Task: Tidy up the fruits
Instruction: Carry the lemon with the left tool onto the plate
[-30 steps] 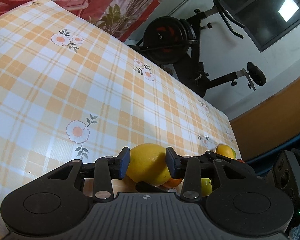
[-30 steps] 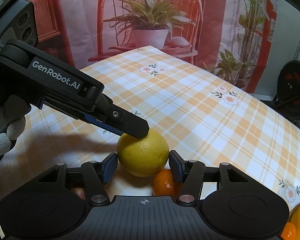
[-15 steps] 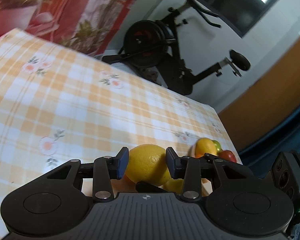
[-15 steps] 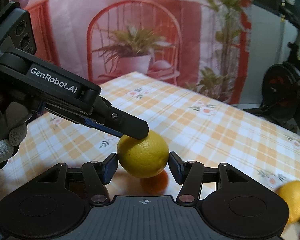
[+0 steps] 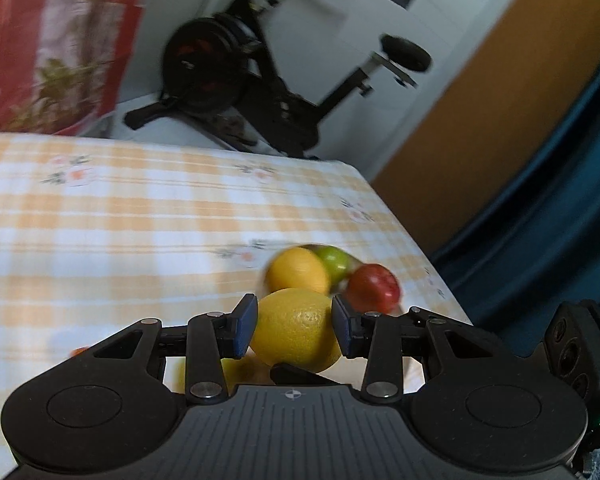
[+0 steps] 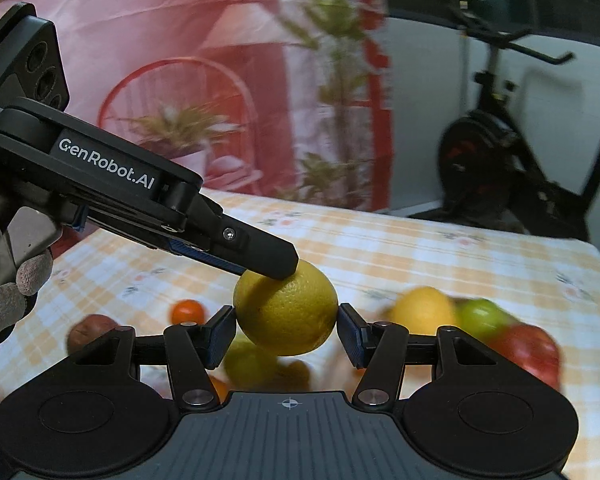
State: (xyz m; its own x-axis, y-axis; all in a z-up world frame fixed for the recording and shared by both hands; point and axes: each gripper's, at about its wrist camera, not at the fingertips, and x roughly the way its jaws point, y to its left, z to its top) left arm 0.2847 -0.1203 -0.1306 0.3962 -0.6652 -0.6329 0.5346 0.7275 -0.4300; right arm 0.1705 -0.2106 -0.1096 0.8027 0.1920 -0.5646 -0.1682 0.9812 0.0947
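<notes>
One lemon (image 6: 286, 312): yellow, pebbled, near-round, carried above the checked desk (image 6: 420, 248).
- Left: your left tool (image 5: 294, 326) pinches it, one finger pressing on its top.
- Centre: your right tool (image 6: 285, 332) pinches its sides, and its long axis seems to run pad to pad.
- Right, slightly farther: a blurred heap of yellow fruit (image 6: 420, 310), green fruit (image 6: 480, 314) and red apple (image 6: 528, 348).

This is the likely destination, and your right hand looks nearer.
</notes>
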